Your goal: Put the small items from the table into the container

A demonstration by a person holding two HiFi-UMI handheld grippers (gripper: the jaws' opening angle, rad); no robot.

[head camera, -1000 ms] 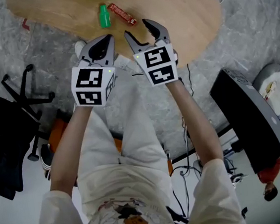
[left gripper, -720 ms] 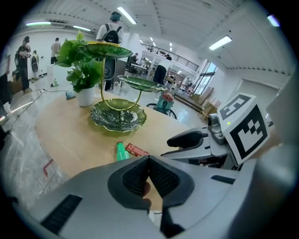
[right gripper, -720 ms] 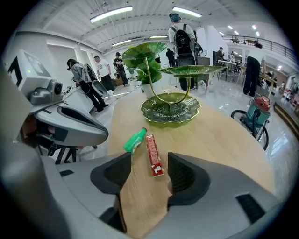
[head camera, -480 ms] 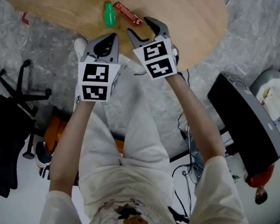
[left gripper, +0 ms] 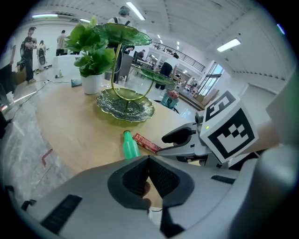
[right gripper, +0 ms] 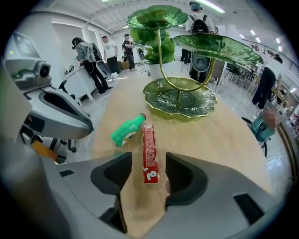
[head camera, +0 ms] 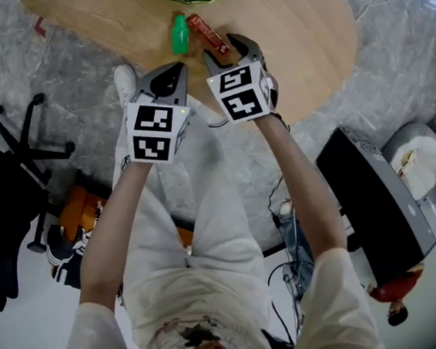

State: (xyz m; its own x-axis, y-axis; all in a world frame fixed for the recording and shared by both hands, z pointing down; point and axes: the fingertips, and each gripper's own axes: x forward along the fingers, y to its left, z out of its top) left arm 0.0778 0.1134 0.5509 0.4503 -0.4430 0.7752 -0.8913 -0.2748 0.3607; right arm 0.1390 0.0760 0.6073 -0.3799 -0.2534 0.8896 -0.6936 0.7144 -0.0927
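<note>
Red snack pack (right gripper: 149, 154) was seen lying flat on the wooden counter (right gripper: 224, 140). Its near end lay between the widely parted jaws of the right hand-held gripper (right gripper: 148, 179), gripped by neither. A small green bottle (right gripper: 126, 130) lay on its side just beside the pack at 10 o'clock. A green leaf-shaped tiered dish (right gripper: 180, 100) stood beyond at 12 o'clock. The left hand-held gripper (left gripper: 149, 161) was held with its jaws pressed together on nothing.

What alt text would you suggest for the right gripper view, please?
The right gripper, jaws open, flanks a red snack packet lying on a wooden table. A small green bottle lies on its side just left of the packet, and a green leaf-shaped tiered stand stands beyond.
</note>
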